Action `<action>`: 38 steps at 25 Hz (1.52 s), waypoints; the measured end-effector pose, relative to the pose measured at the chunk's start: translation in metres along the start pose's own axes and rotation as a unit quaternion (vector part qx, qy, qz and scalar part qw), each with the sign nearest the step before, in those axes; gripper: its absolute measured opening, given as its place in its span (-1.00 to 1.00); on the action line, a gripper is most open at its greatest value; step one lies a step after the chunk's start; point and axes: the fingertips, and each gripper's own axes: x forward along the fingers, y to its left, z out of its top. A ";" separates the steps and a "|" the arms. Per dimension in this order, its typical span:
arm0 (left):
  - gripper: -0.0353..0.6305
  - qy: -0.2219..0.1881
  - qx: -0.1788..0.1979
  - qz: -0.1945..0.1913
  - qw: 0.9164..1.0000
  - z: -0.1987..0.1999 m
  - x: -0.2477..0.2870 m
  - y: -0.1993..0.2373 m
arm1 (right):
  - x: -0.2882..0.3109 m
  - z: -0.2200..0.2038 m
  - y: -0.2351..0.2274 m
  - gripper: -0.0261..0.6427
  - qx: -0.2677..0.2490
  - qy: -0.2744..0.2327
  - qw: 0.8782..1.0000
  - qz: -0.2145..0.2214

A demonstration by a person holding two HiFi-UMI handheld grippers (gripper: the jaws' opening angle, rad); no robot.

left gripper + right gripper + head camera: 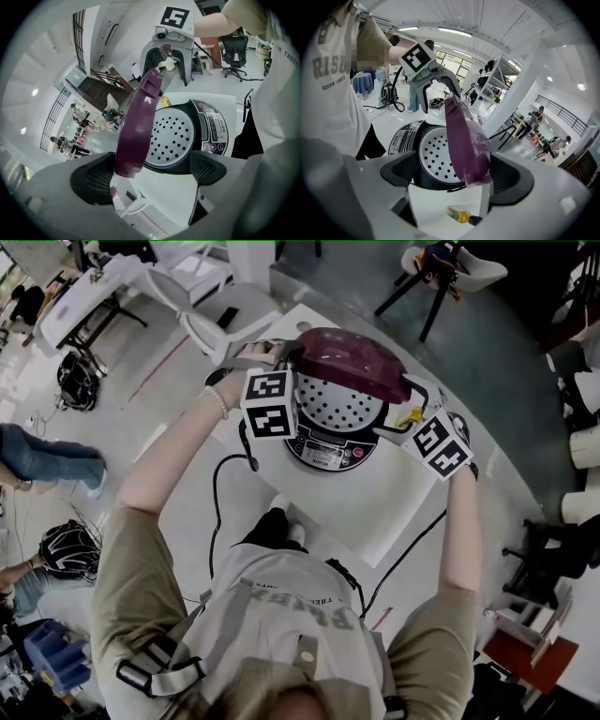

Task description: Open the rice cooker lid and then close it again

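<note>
Left tongs (150,172) and right tongs (457,176) gape wide either side of the upright lid (352,362), probably steadying it

Our left gripper (150,177) has its jaws wide apart; the maroon lid (138,126) stands raised, edge-on, its lower end just beside one jaw pad; beyond lies the rice cooker (213,129) with its perforated inner plate (173,136); the right gripper (166,63) faces us over the white table (164,197).
</note>
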 end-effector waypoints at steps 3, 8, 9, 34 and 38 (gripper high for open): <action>0.67 0.008 0.004 -0.006 1.000 -0.004 0.002 -0.010 | 0.003 -0.004 0.009 0.45 -0.005 0.006 1.000 0.010; 0.67 0.019 0.014 -0.029 0.999 -0.011 0.005 -0.030 | 0.007 -0.012 0.028 0.45 -0.002 0.014 0.999 0.038; 0.67 0.021 0.017 -0.035 0.999 -0.013 0.006 -0.035 | 0.008 -0.015 0.032 0.45 -0.001 0.019 0.999 0.044; 0.67 0.060 0.052 -0.143 0.986 -0.039 0.027 -0.104 | 0.037 -0.051 0.090 0.45 0.001 0.066 0.991 0.117; 0.67 0.061 0.055 -0.154 0.985 -0.041 0.030 -0.110 | 0.040 -0.053 0.095 0.45 0.004 0.070 0.990 0.124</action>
